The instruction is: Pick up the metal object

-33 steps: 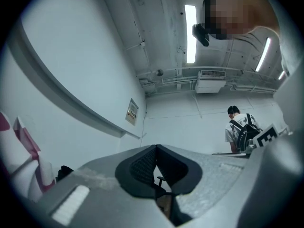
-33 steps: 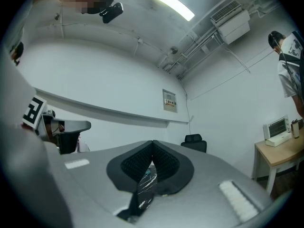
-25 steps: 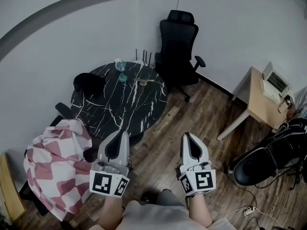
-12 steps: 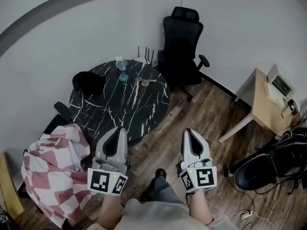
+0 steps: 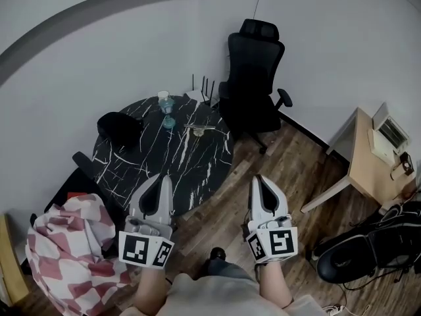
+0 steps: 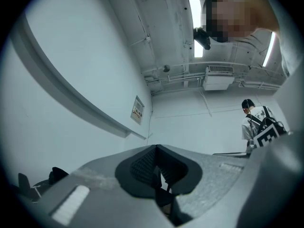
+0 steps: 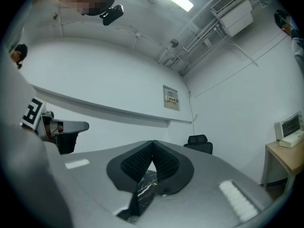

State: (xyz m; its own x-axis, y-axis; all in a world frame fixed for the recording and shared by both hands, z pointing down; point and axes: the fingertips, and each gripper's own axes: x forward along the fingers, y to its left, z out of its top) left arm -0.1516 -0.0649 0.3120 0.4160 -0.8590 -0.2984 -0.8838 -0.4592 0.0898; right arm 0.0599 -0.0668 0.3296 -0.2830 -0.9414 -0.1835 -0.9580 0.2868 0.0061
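**Metal object sits on the far side of the table, both claws clenched and empty**

Metal object lies on the round black marble table, well ahead of both claws, on the part of the top farthest from them. It is slightly right of the left claw's line and ahead-left of the right claw. Neither claw touches it.

The left claw is clenched. In the left gripper view its dark ribbed pads meet at the tip and grip nothing. In the head view its tip shows over the table's near rim, so the near half of the marble top lies between it and the object.

The right claw is also clenched, pads together at the tip and holding nothing. It hangs over the wooden floor, just right of the table. A strip of white-veined marble shows below its pads in the right gripper view.

Just left of the object stand a small teal thing and, beyond that, a bottle. A dark rounded bundle sits on the table far ahead-left of the left claw. A black office chair stands past the table, ahead of the right claw. A wooden desk is far to that claw's right. A pink-and-white checked cloth lies beside and behind the left claw.
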